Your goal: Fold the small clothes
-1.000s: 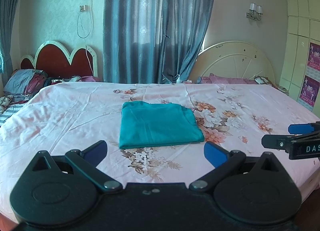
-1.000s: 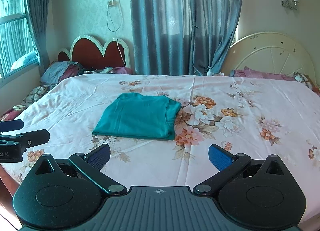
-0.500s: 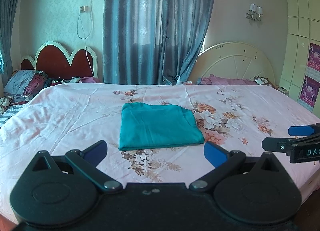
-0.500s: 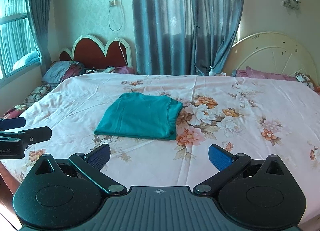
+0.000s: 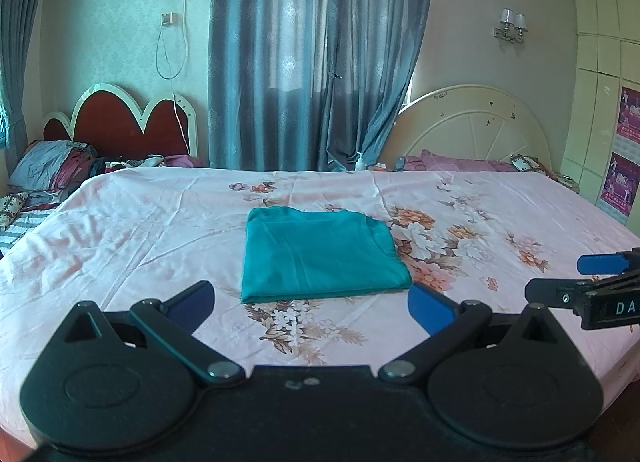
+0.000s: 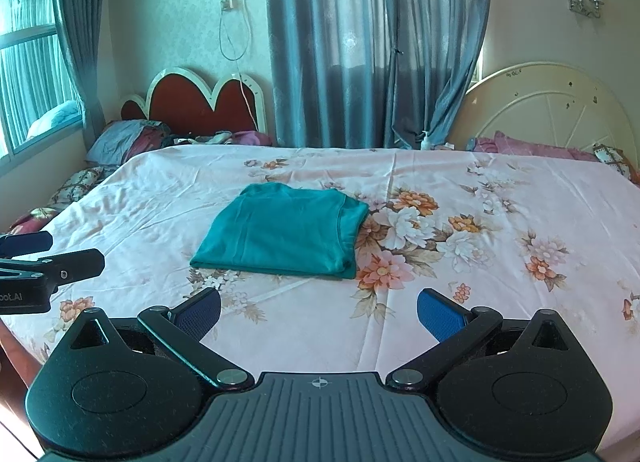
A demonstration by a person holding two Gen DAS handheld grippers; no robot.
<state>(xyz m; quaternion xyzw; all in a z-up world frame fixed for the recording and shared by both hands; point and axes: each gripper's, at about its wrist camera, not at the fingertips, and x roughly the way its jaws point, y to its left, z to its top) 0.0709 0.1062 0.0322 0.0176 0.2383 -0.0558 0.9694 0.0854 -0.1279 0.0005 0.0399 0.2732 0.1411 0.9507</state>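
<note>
Both grippers backed slightly from folded teal garment [image 5: 320, 252]; left gripper [image 5: 312, 304], right gripper [image 6: 318, 312] jaws spread, empty; bedsheet [image 5: 140, 230] clear around.

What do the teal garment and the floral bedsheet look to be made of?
Teal garment: looks like soft matte knit, probably cotton jersey; its folded edges are rounded and show no sheen. Floral bedsheet: thin woven printed cloth, cotton or a blend, with sharp fine creases and a slight sheen. The exact fibre of either cannot be told.
</note>
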